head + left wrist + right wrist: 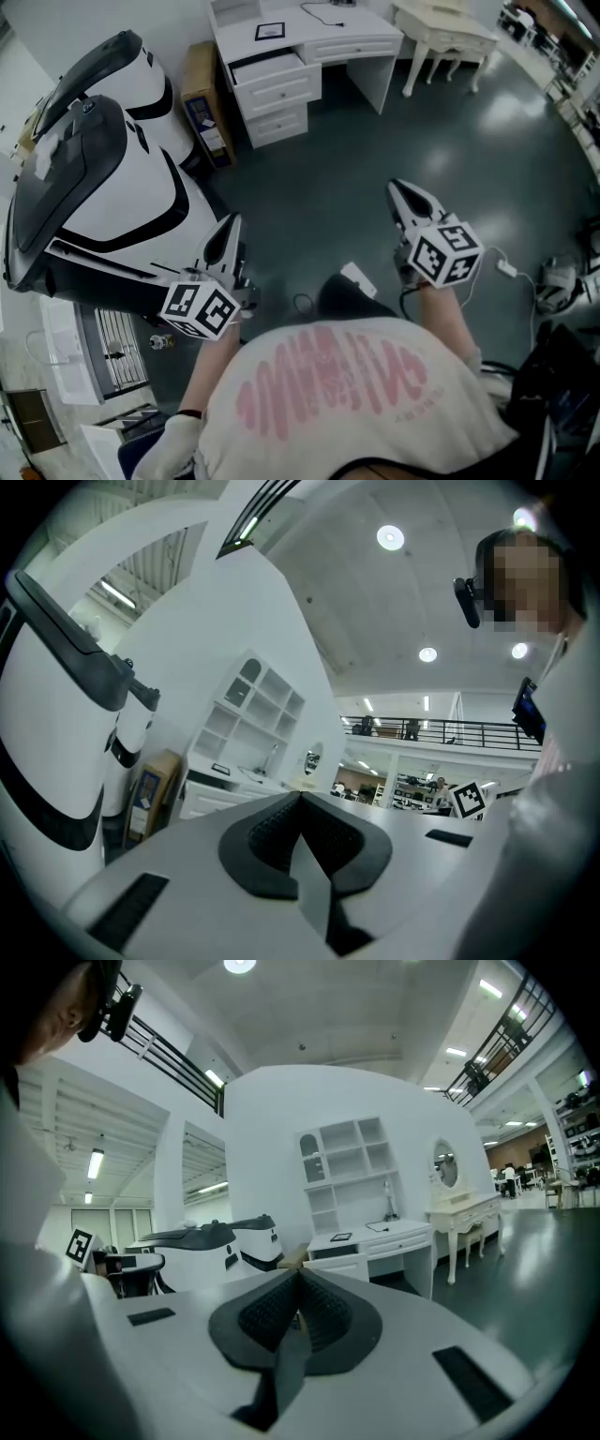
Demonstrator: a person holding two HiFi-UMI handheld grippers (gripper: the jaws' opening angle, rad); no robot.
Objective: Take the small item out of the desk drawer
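One bulky white-and-black machine (103,187) takes up the floor well to the left of the white desk (356,42) and nearer the person. A pale dressing table (445,33) stands just right of the desk, and a cardboard box (206,103) leans at the desk's left side. The top drawer (270,71) of the desk's left stack is pulled out. The small item in it is too small to make out from here. A dark-framed flat thing (270,31) lies on the desktop above that drawer. Both tools hang by the person's chest, well apart from the desk and pointing towards it. The left gripper (232,223) has its jaws pressed together on nothing, and the right gripper (397,188) is likewise closed and empty.
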